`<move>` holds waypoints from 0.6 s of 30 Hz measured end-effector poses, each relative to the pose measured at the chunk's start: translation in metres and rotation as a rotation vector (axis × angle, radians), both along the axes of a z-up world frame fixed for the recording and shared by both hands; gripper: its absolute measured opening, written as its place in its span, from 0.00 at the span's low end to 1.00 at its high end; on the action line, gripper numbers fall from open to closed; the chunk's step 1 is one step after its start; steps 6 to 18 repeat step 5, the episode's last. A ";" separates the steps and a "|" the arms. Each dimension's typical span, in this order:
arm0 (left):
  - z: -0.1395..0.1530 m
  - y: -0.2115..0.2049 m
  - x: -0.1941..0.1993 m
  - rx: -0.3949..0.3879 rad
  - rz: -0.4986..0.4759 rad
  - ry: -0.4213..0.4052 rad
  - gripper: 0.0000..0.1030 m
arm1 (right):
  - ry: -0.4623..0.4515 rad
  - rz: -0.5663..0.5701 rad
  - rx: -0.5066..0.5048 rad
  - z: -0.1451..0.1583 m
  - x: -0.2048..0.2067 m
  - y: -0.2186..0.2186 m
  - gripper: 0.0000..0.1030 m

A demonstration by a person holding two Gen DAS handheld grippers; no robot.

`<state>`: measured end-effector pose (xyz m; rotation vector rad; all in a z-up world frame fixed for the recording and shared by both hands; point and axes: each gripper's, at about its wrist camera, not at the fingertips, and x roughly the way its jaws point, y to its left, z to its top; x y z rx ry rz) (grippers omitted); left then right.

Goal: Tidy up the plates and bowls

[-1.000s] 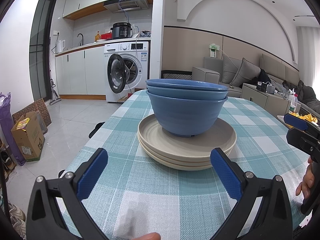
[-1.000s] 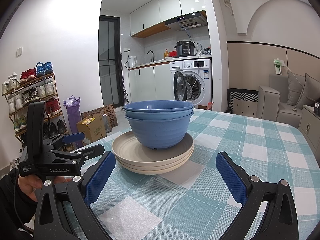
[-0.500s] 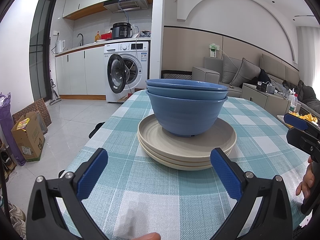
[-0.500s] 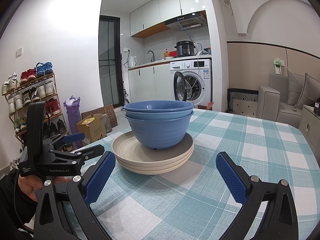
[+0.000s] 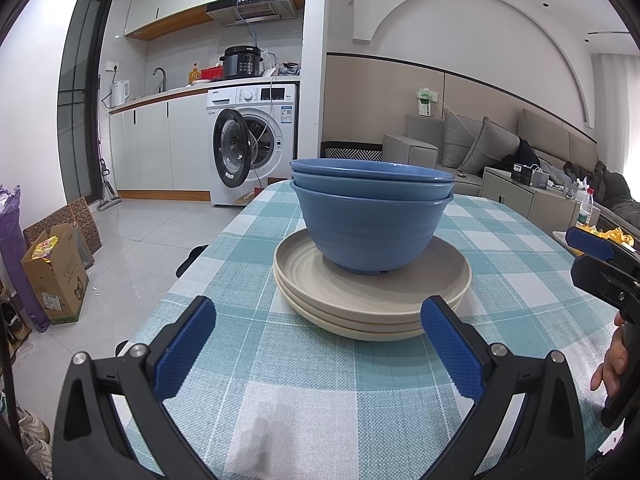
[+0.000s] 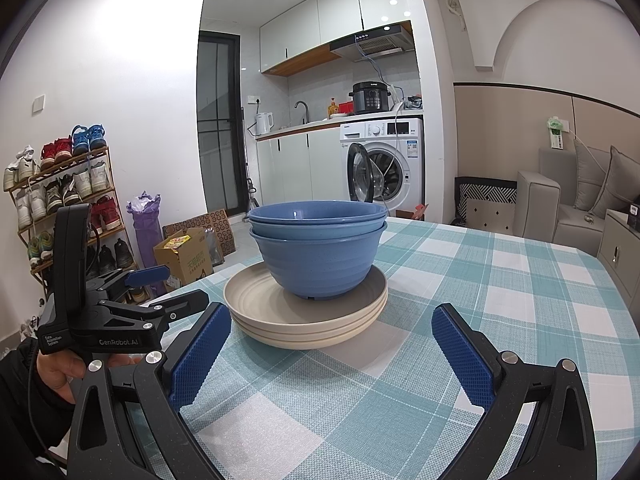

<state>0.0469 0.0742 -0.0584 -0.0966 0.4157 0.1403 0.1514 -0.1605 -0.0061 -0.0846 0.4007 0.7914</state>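
A: On the table's [image 5: 360, 408] checked cloth, left wrist view: what's there?

B: Nested blue bowls [image 5: 372, 220] sit on a stack of beige plates [image 5: 372, 304], toward the table's near end. The left gripper [image 5: 318, 344] hangs just short of the plates, its blue pads spread wide, gripping nothing. At the right edge, part of the right gripper [image 5: 600, 268] shows, with a hand [image 5: 612, 364] on it.

A: And the right wrist view?

B: Same bowls [image 6: 318, 248] on the plates [image 6: 306, 320]. The right gripper [image 6: 332, 354] is released too, fingers apart before the plates. The left gripper [image 6: 156, 292] sits by the table's left edge, jaws parted, held by a hand [image 6: 68, 372].
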 end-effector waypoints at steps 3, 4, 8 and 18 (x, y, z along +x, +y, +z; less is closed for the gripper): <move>0.000 0.000 -0.001 0.002 -0.004 0.000 1.00 | 0.000 0.000 0.000 0.000 0.000 0.000 0.99; -0.001 0.000 -0.001 0.003 -0.006 -0.003 1.00 | 0.001 0.000 0.000 0.000 0.000 0.000 0.99; -0.001 0.000 -0.001 0.005 -0.006 -0.006 1.00 | 0.001 0.000 0.000 0.000 0.000 0.000 0.99; -0.001 0.000 -0.001 0.005 -0.006 -0.006 1.00 | 0.001 0.000 0.000 0.000 0.000 0.000 0.99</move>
